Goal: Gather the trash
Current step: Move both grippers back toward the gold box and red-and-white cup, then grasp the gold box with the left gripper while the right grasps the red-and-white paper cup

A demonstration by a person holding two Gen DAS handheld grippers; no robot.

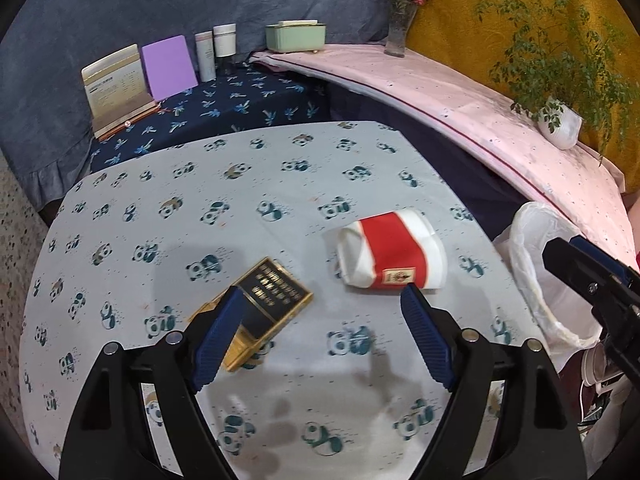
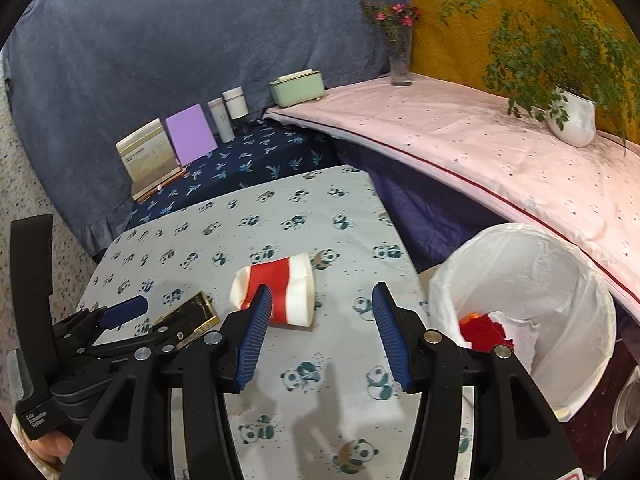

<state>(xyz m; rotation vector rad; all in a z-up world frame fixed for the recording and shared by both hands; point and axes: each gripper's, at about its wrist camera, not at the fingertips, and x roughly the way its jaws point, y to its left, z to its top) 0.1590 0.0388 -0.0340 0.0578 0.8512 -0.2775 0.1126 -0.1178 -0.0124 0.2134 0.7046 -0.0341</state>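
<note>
Left claw (image 1: pixel 322 300) open wide above table (image 1: pixel 168 184), empty. Right claw (image 2: pixel 320 308) open, empty. Crushed red-white cup (image 1: pixel 390 250) lies on side mid-table, bare cloth all round. Black-gold box (image 1: pixel 264 300) near left edge of left claw, partly hidden behind left pad. Lined bin (image 2: pixel 532 304) just beside table's right edge, red scraps inside; far rim cut off in left view.

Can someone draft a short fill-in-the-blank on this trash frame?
1. The crushed red-and-white paper cup lies on its ____ on the panda-print tablecloth.
2. The white bag-lined trash bin stands to the ____ of the table.
3. Both the left claw and the right claw are ____.
4. The black-and-gold box sits nearest the ____ claw.

Missing words: side; right; open; left
</note>
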